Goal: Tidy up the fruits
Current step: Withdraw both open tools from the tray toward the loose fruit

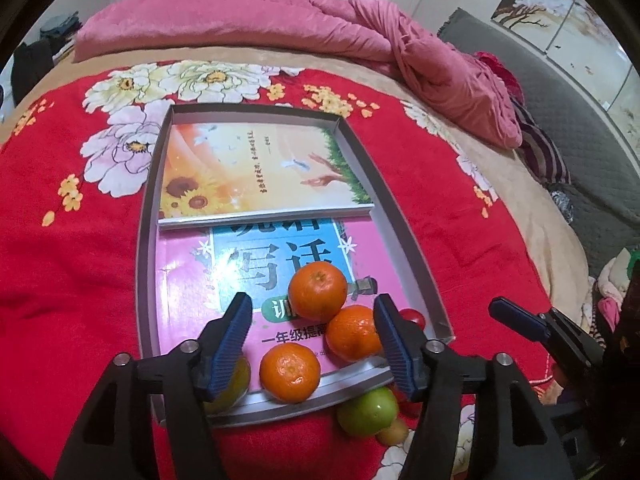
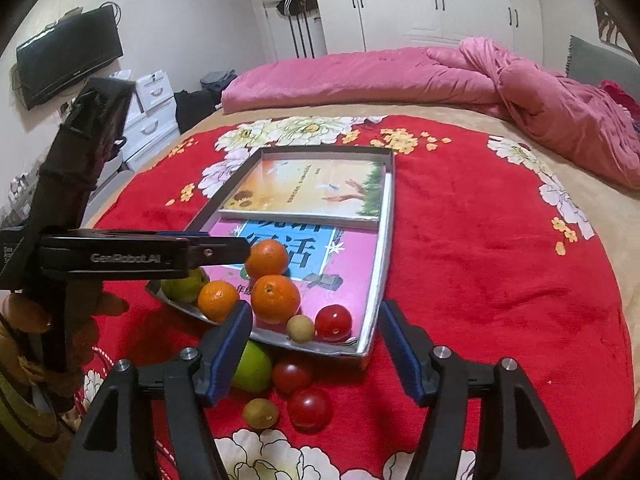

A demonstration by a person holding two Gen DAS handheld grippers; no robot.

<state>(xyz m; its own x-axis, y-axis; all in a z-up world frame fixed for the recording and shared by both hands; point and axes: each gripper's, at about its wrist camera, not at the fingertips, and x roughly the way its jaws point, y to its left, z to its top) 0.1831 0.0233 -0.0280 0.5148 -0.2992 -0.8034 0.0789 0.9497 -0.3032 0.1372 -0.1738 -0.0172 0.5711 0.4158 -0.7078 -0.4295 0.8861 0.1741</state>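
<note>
Because both the left gripper [image 1: 314, 342] and right gripper [image 2: 314, 344] hung half open and empty, the round green apple [image 2: 252, 366] just outside the shallow grey cardboard tray [image 2: 386, 236] could roll if bumped.

orange tangerines [image 1: 317, 291], red tomatoes [image 2: 333, 322] and a green apple [image 2: 252, 367] on a red floral blanket [image 2: 500, 280].

A bed [image 2: 500, 272] under a red floral blanket [image 2: 480, 300] carries a shallow box [image 2: 386, 240], a green apple [image 2: 252, 368], perhaps two tomatoes [image 2: 310, 408], and a pink quilt [image 2: 400, 76].
</note>
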